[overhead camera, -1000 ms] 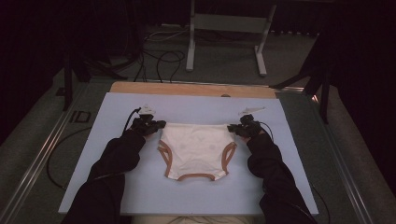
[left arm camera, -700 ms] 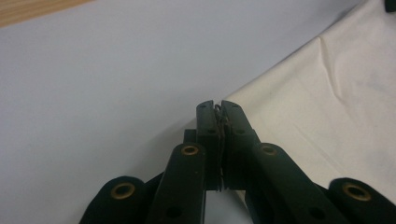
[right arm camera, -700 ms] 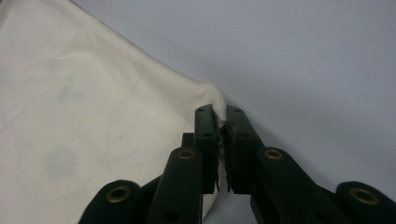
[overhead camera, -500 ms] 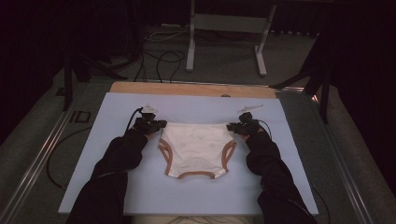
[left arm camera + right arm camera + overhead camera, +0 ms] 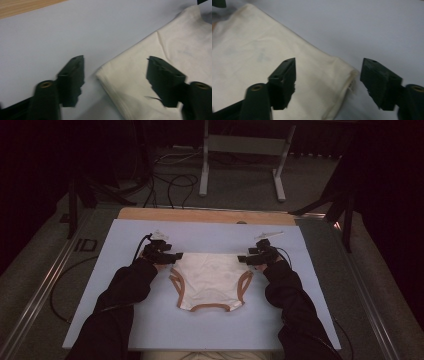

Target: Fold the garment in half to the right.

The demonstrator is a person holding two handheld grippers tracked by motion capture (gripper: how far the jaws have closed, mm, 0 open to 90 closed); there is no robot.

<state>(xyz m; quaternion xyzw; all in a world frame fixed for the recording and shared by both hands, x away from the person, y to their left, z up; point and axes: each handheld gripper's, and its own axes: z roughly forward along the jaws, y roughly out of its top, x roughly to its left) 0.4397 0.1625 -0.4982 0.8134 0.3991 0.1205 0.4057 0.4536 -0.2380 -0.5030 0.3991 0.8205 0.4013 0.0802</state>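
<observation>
a pair of cream briefs (image 5: 210,281) with tan trim lies flat on the pale blue mat (image 5: 125,320) that covers the desk, waistband toward the far edge, leg openings toward the person. the left claw (image 5: 172,255) sits at the waistband's left corner and the right claw (image 5: 245,258) at its right corner. both have just been opening: in the left gripper view the jaws stand apart with the folded corner (image 5: 117,75) lying between them untouched, and in the right gripper view the other corner (image 5: 342,72) likewise lies loose between spread jaws. so both are released, nothing grasped.

this looks like the letting-go at the end of a spread-out step, the garment laid smooth. the next move likely calls for lifting both claws clear without dragging the cloth, then picking a new hold, perhaps at the sides or crotch edge for a fold.

hard to make out: the room beyond the desk is dark, and the sleeves (image 5: 125,290) cover both hands.
</observation>
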